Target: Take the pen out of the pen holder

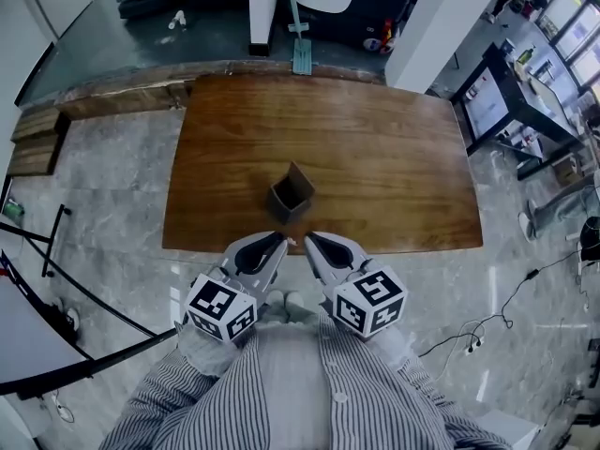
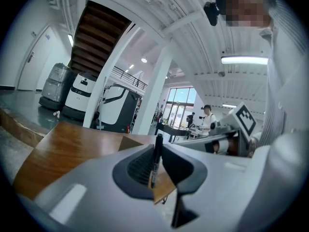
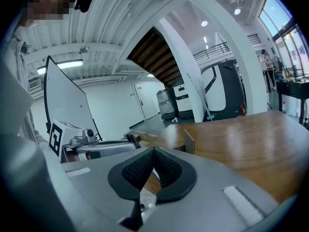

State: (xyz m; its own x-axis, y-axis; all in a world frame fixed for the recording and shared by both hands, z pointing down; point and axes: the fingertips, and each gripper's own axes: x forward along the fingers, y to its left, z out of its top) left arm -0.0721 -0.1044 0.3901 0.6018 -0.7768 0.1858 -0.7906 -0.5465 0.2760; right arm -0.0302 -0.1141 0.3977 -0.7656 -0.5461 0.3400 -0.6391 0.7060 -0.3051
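A thin black pen [image 2: 155,161] stands upright between the pads of my left gripper [image 2: 157,148], which is shut on it. The brown, open-topped pen holder [image 1: 291,195] stands on the wooden table [image 1: 375,148] near its front edge, just beyond both grippers. It also shows as a brown corner [image 2: 129,143] ahead of the left jaws and as a box edge [image 3: 189,141] ahead of the right jaws. My left gripper [image 1: 281,241] and right gripper [image 1: 307,240] hover side by side at the table's front edge. The right gripper [image 3: 153,151] has its tips together with nothing between them.
Marble floor [image 1: 112,214] surrounds the table. A dark desk [image 1: 511,101] with screens stands at the right, and a black stand's legs [image 1: 56,251] are at the left. White pillars and machines [image 2: 116,105] rise behind the table. People [image 2: 208,117] stand far off.
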